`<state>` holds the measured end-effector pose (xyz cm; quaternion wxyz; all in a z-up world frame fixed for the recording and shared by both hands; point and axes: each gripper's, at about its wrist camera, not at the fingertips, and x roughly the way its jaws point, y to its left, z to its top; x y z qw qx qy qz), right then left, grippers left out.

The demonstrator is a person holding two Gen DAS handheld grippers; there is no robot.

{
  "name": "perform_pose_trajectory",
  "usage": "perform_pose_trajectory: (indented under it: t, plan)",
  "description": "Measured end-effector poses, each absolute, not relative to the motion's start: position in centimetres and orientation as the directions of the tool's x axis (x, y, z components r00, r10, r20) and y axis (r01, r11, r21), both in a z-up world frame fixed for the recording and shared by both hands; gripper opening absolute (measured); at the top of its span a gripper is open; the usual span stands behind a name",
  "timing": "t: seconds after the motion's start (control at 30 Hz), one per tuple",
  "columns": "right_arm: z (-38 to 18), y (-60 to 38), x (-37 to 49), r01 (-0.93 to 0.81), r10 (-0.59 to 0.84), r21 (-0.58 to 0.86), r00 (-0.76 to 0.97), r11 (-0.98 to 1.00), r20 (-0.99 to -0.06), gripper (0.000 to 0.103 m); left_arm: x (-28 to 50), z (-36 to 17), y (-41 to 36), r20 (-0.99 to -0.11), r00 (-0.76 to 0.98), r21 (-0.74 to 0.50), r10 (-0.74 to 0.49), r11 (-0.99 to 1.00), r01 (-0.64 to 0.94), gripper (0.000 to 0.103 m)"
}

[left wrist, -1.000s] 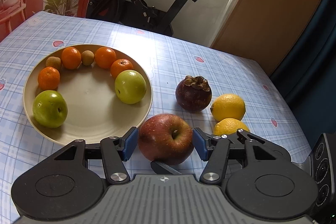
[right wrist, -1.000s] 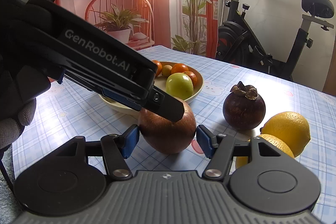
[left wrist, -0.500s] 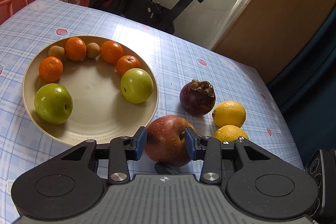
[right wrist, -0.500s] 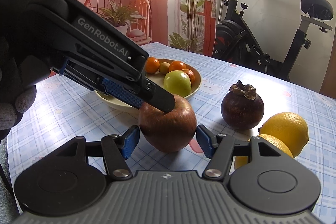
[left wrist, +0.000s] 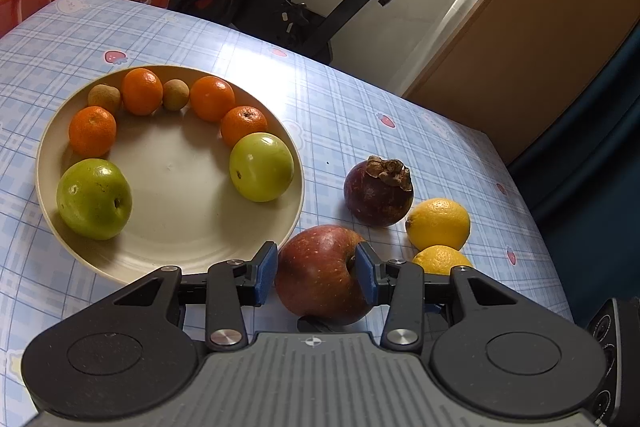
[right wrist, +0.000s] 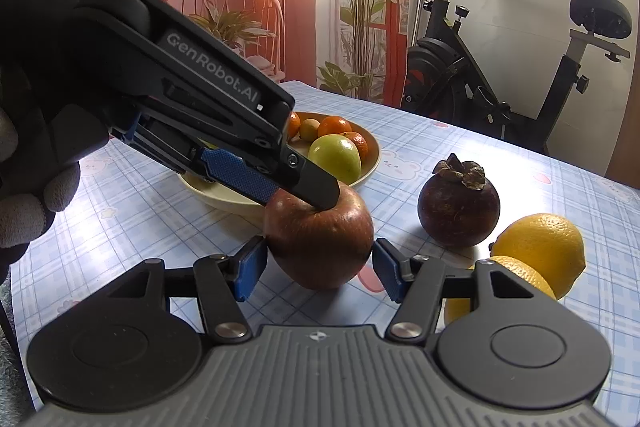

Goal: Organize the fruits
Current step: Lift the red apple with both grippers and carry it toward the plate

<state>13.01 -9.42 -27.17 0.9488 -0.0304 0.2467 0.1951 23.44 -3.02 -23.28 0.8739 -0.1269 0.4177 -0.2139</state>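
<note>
Left claw [left wrist: 316,273]: its blue pads sit against both sides of the red apple [left wrist: 320,273], pinching it, though the jaws are easing apart a little.
Right claw [right wrist: 318,269]: spread, its pads just clear of the apple's flanks, touching nothing.
Red apple: between both claws at once, resting on the desk [left wrist: 360,115] with its checked blue cloth.
Plate [left wrist: 168,251]: just ahead and left of the left claw, carrying two green apples, four mandarins and two small brown fruits around its edge.
Mangosteen [left wrist: 378,191]: ahead and right of the left claw, on the cloth.
Lemons [left wrist: 438,223]: two, right of the left claw, beside the mangosteen.
Gloved hand [right wrist: 24,199]: gripping the left claw's handle.
</note>
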Motion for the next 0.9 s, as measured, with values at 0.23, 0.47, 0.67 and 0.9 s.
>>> perform_pose_trajectory:
  t: [0.23,0.47,0.67,0.9]
  plan:
    - [-27.0,-9.8,12.8,-0.382,0.361,0.056,0.803,0.923,-0.475,0.060,23.1,-23.0,-3.5,-0.676,0.560,-0.381,-0.479,0.878,0.290,0.043]
    - [-27.0,-10.7,12.2,-0.364,0.367,0.102,0.798,0.926,-0.477,0.060,22.5,-23.0,-4.1,-0.680,0.546,-0.369,-0.488,0.872,0.320,0.043]
    - [-26.6,-10.6,11.5,-0.364,0.360,0.089,0.800,0.927,-0.480,0.060,21.9,-22.8,-3.6,-0.671,0.544,-0.395,-0.503,0.864,0.312,0.043]
    - [-24.6,-9.6,11.6,-0.383,0.368,0.064,0.810,0.922,-0.457,0.060,21.4,-20.9,-2.4,-0.636,0.579,-0.396,-0.511,0.859,0.323,0.043]
